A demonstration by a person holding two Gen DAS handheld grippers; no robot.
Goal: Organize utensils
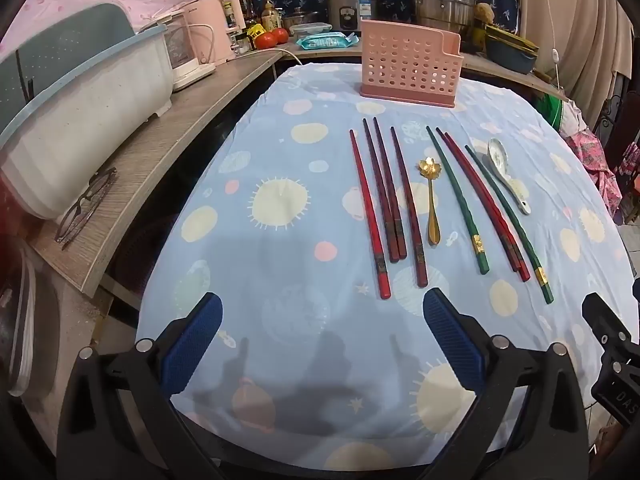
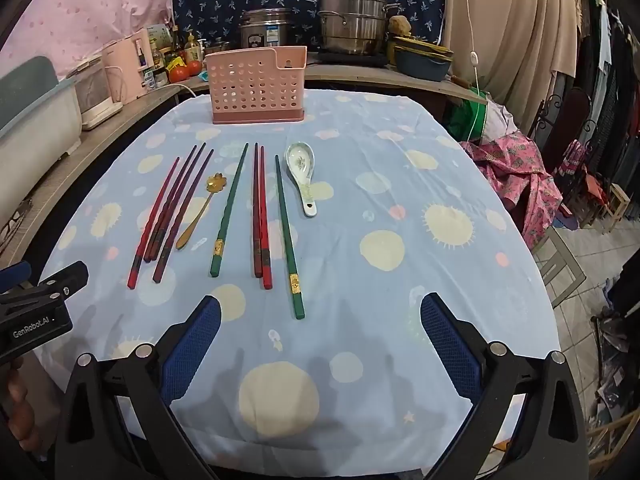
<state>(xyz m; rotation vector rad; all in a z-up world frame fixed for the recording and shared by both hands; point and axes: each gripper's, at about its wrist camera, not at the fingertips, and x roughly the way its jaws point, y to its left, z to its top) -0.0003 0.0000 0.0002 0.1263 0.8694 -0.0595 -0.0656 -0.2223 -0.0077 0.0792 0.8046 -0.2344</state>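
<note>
Several red and dark chopsticks (image 1: 384, 200) (image 2: 168, 212) lie in a row on the blue cloth, with two green chopsticks (image 1: 456, 200) (image 2: 230, 204) among them. A gold spoon (image 1: 431, 200) (image 2: 198, 210) and a white ceramic spoon (image 1: 506, 172) (image 2: 302, 172) lie between them. A pink perforated utensil holder (image 1: 410, 66) (image 2: 258, 86) stands at the far end. My left gripper (image 1: 322, 312) is open and empty, near the table's front edge. My right gripper (image 2: 320, 314) is open and empty, just short of the chopstick ends.
The table (image 1: 280, 280) has a wooden shelf (image 1: 160, 152) along its left with a white tub (image 1: 80, 120), glasses (image 1: 86, 204) and a pink kettle (image 1: 216, 28). Pots (image 2: 352, 16) and tomatoes (image 2: 184, 72) stand behind. Pink cloth (image 2: 516, 176) hangs at the right.
</note>
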